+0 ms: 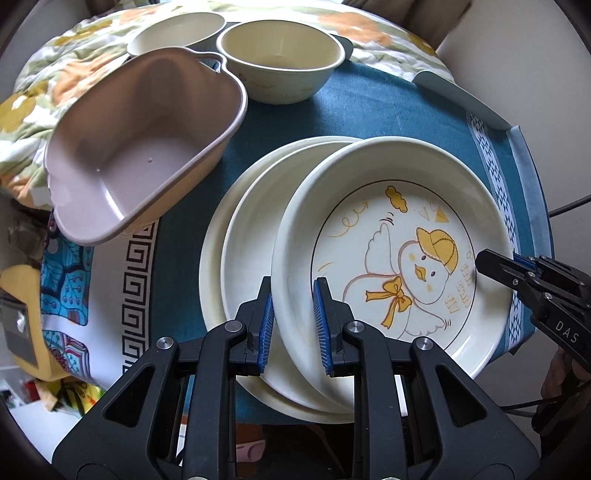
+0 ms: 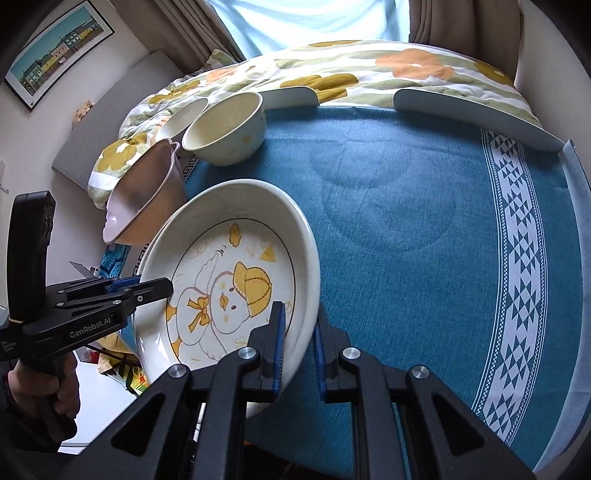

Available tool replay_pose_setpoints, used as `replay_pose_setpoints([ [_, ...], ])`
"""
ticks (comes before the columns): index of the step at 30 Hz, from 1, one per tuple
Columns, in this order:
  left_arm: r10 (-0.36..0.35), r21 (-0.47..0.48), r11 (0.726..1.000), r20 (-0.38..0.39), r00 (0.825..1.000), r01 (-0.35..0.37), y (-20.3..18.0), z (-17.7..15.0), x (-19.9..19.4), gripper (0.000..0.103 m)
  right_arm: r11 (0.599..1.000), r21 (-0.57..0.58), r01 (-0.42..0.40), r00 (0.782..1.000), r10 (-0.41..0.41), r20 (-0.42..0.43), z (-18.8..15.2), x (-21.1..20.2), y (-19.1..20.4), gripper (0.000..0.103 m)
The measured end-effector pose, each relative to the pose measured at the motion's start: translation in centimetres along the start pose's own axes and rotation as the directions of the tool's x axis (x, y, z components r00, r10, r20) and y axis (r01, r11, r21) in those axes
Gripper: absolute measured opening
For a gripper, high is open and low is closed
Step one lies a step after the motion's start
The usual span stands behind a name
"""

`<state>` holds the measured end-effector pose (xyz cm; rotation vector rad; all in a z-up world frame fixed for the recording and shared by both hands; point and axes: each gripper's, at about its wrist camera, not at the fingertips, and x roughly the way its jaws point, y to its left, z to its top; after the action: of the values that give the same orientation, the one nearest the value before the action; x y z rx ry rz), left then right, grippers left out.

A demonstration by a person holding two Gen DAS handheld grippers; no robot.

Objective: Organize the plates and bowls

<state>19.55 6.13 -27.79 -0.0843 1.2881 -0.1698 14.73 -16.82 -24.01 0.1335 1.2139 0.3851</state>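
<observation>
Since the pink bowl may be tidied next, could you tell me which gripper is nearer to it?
Left. The left gripper clamps the duck plate rim on the side facing the pink bowl; the right gripper clamps the opposite rim, farther from it.

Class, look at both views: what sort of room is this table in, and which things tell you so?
Probably a bedroom at home: a floral quilt lies behind the table, curtains hang at a window, and a framed picture is on the wall.

We see a bright window (image 2: 306,22) w/ brown curtains (image 2: 461,22) behind the floral quilt (image 2: 369,70); framed picture (image 2: 59,51) on wall, left of it.
</observation>
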Motion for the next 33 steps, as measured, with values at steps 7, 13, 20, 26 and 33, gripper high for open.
replay_pose_setpoints([
  [7, 0.114, 0.084, 0.99, 0.035, 0.993, -0.116, -1.9, 0.1, 0.5, 0.019, 0.998, -0.057, 0.032, 0.999, -0.032, 0.001, 0.5, 0.2, 0.6, 0.013],
  [13, 0.257, 0.207, 0.939, 0.106, 0.961, -0.274, -3.9, -0.5, 0.5, 0.02, 0.996, -0.083, 0.039, 0.999, -0.039, 0.001, 0.4, 0.3, 0.6, 0.013],
  [20, 0.308, 0.231, 0.915, 0.126, 0.943, -0.33, -3.7, -0.8, 0.3, 0.02, 0.987, -0.141, 0.078, 0.997, -0.08, -0.006, 0.6, 0.7, 1.6, 0.013],
  [26, 0.37, 0.281, 0.872, 0.16, 0.915, -0.402, -4.4, -1.3, 0.4, 0.02, 0.982, -0.161, 0.093, 0.995, -0.096, -0.012, 0.7, 1.2, 2.0, 0.013],
  [33, 0.389, 0.293, 0.857, 0.173, 0.905, -0.425, -4.7, -1.4, 0.4, 0.02, 0.962, -0.225, 0.157, 0.987, -0.162, -0.002, 0.6, 1.6, 3.0, 0.013],
])
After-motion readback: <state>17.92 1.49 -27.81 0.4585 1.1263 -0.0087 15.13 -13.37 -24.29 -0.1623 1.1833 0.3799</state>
